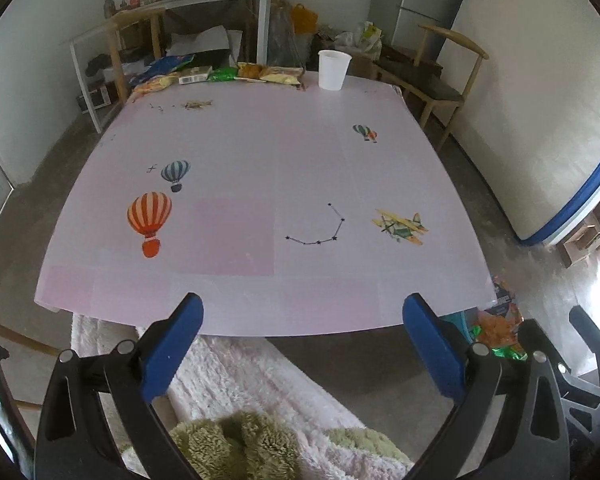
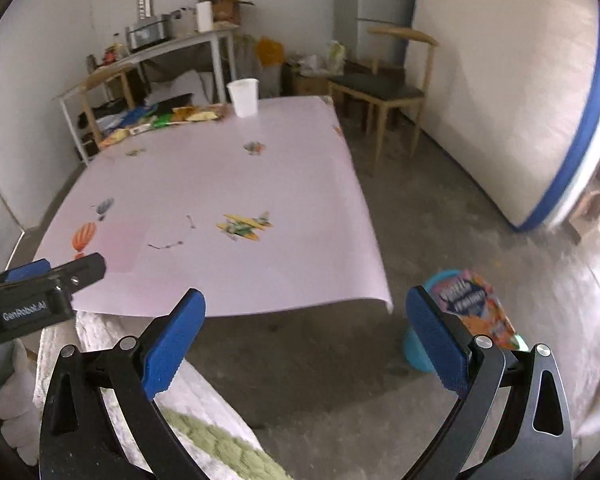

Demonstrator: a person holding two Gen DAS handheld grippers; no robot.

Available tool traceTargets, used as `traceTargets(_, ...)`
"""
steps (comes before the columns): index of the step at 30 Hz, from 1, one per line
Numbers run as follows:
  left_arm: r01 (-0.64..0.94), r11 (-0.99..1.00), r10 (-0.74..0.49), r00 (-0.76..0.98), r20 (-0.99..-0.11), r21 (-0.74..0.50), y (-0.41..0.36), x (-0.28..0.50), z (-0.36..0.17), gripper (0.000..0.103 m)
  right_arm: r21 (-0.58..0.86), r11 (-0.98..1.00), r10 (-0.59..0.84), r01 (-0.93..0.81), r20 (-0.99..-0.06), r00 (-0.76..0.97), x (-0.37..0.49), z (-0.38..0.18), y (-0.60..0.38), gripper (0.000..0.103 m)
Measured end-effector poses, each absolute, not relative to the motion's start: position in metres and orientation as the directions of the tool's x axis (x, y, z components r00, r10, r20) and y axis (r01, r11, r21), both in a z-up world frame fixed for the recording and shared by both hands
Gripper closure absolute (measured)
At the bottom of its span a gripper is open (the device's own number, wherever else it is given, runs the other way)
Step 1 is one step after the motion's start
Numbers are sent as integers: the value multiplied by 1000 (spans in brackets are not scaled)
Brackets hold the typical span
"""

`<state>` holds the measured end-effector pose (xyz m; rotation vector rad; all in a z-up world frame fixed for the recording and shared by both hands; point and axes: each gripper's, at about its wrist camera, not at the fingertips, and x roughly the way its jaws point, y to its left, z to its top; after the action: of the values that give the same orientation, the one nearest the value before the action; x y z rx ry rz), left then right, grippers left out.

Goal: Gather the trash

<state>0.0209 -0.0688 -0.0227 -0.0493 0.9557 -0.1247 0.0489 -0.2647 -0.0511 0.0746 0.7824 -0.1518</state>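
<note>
— Left gripper (image 1: 302, 316) first: how do I have it?

— Spread wide, nothing between its blue pads; it hangs at the near edge of the pink table (image 1: 260, 168), above the fluffy white seat cover (image 1: 240, 376).

— And my right gripper (image 2: 306, 312)?

— Also wide open and holding nothing; it sits off the table's near right corner, over bare concrete floor (image 2: 340, 360).

— Where's the trash?

— Snack wrappers (image 1: 220, 75) lie in a row along the far edge, well apart from both grippers, left of the white paper cup (image 1: 334, 69); the tabletop between is open; more wrappers (image 2: 476, 308) fill the blue bin (image 2: 418, 356) just beside my right finger.
</note>
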Motion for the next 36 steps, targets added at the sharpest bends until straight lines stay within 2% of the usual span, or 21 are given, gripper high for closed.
traceTargets(9,109,990,-136,598,-790,-89,-79,16,-14,5,-45,985,-148,167,-718,680,47,-55,-253,7)
traceTargets(36,73,994,-108,615,-781,-80,-72,17,-11,5,-38,984,-148,177,-732,665,48,-52,-263,10)
